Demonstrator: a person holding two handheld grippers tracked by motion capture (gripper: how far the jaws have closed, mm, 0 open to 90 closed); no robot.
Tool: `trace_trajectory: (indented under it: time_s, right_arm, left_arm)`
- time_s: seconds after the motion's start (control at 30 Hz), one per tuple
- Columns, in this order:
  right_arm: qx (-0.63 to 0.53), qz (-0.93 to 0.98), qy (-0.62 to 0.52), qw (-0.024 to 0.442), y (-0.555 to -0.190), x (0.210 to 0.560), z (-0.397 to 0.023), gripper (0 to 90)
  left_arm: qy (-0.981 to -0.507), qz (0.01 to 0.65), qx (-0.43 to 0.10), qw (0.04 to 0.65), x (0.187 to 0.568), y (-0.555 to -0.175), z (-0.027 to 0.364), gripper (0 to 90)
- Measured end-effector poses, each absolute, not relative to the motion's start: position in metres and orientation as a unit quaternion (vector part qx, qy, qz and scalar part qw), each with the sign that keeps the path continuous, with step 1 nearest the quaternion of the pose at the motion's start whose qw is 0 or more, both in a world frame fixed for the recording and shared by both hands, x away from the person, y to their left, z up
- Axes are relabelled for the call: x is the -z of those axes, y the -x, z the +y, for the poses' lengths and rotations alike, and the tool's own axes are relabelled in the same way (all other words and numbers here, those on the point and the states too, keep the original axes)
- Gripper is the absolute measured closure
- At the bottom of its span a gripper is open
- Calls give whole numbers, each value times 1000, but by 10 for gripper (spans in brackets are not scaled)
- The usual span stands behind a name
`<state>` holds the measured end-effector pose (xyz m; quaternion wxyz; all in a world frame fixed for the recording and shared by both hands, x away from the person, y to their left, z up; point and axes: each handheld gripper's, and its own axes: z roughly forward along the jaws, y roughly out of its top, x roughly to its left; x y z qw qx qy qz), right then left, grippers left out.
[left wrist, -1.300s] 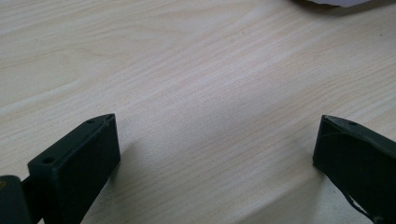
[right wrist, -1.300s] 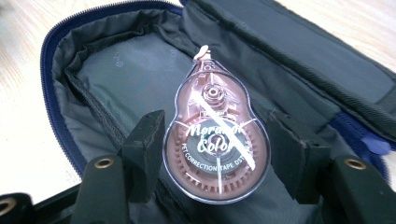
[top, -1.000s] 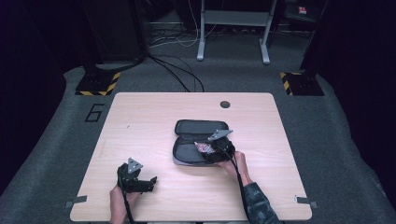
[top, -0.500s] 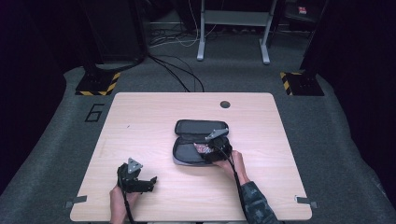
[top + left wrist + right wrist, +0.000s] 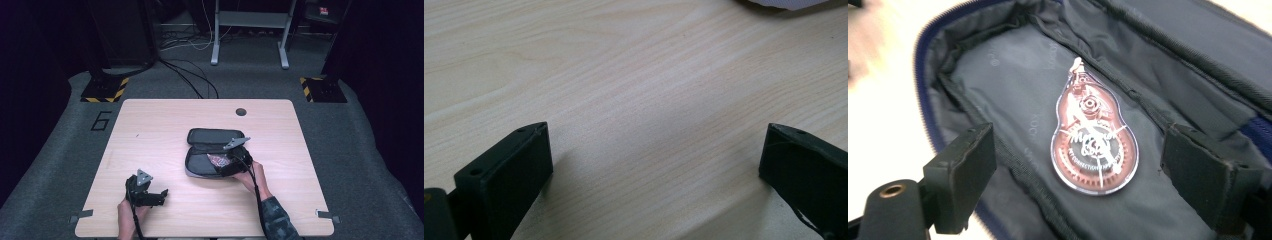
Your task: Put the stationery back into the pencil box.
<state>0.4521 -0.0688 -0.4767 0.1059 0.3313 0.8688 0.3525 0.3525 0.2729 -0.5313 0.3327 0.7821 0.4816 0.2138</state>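
Note:
A dark zip pencil case (image 5: 214, 136) lies open in the middle of the wooden table (image 5: 150, 130). Inside it, on the grey lining (image 5: 1013, 80), lies a reddish see-through correction tape roller (image 5: 1094, 150), also seen as a small reddish roller (image 5: 217, 160) from above. My right gripper (image 5: 1080, 150) hangs over the case's near half (image 5: 223, 168). Its jaws have just been opening and stand apart on either side of the roller, not touching it. My left gripper (image 5: 160, 194) rests at the table's front left, open (image 5: 656, 150) with bare wood between its jaws.
A round cable hole (image 5: 241, 111) sits near the table's far edge. A pale corner of the case (image 5: 784, 2) shows at the top of the left gripper view. Beyond the table are floor cables (image 5: 190, 80) and a metal stand (image 5: 250, 30).
The right hand and its gripper have shifted slightly over the open case. The left gripper has stayed where it was.

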Motion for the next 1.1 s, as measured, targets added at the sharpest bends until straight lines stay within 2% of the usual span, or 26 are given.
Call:
trace_trajectory:
  time_s: [0.4, 0.67, 0.83, 1.1]
  right_arm:
    - [-362, 862, -329, 136, -419, 455, -96, 67]
    - [-358, 850, -345, 173, -394, 450, -125, 64]
    - [-345, 844, -367, 186, -379, 464, -152, 59]
    - [-324, 817, -441, 182, -356, 513, -195, 0]
  left_arm:
    - [-782, 481, -214, 333, 531, -352, 273, 6]
    - [-782, 481, -214, 333, 531, -352, 273, 6]
    - [-782, 482, -214, 332, 531, -352, 273, 6]
    - [-782, 481, -214, 332, 531, -352, 273, 5]
